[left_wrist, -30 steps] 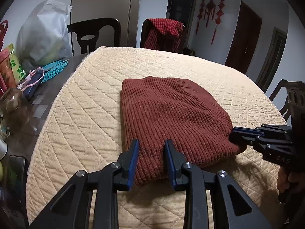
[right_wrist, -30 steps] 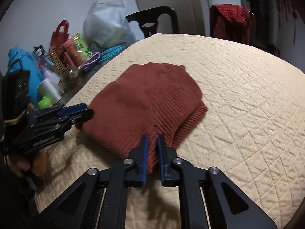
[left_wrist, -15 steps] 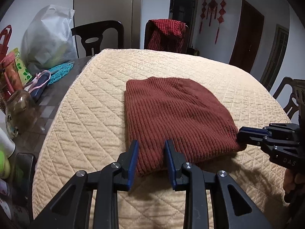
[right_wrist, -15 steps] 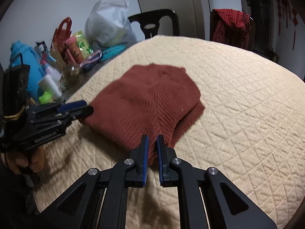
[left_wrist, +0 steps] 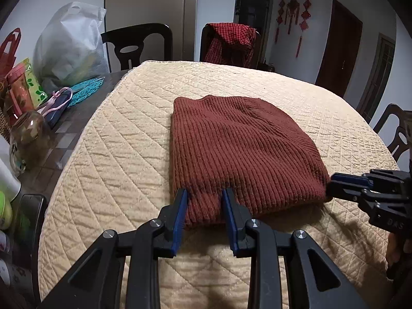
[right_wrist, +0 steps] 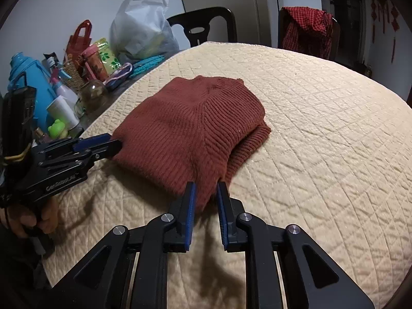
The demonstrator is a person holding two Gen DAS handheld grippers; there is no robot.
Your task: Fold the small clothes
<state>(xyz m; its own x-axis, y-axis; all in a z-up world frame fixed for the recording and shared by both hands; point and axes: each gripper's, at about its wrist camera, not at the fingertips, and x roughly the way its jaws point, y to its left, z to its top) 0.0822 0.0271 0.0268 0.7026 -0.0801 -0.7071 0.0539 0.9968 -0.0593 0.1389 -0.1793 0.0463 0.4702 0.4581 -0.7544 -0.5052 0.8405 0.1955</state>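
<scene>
A rust-red knitted sweater (left_wrist: 239,149) lies folded into a thick rectangle on the beige quilted cover (left_wrist: 123,159). My left gripper (left_wrist: 203,193) is shut on its near left corner, and the fabric fills the gap between the blue pads. In the right wrist view the same gripper (right_wrist: 113,144) sits at the sweater's (right_wrist: 195,123) left corner. My right gripper (right_wrist: 206,186) is at the near right corner with its jaws opening. A tip of fabric still lies between them, and a dark gap shows beside the right pad. From the left wrist view, the right gripper (left_wrist: 332,182) touches the sweater's edge.
Bottles, a jar (left_wrist: 28,134), bags and a white plastic sack (left_wrist: 69,51) crowd the bare table strip left of the cover. Dark chairs (left_wrist: 136,43) stand at the far edge, one draped with a red checked cloth (left_wrist: 231,41). A hand (right_wrist: 38,216) holds the left gripper.
The right gripper's jaws, pinched tight on the sweater's corner before, now stand wider apart. The left gripper keeps its grip. Both hands stay almost in place.
</scene>
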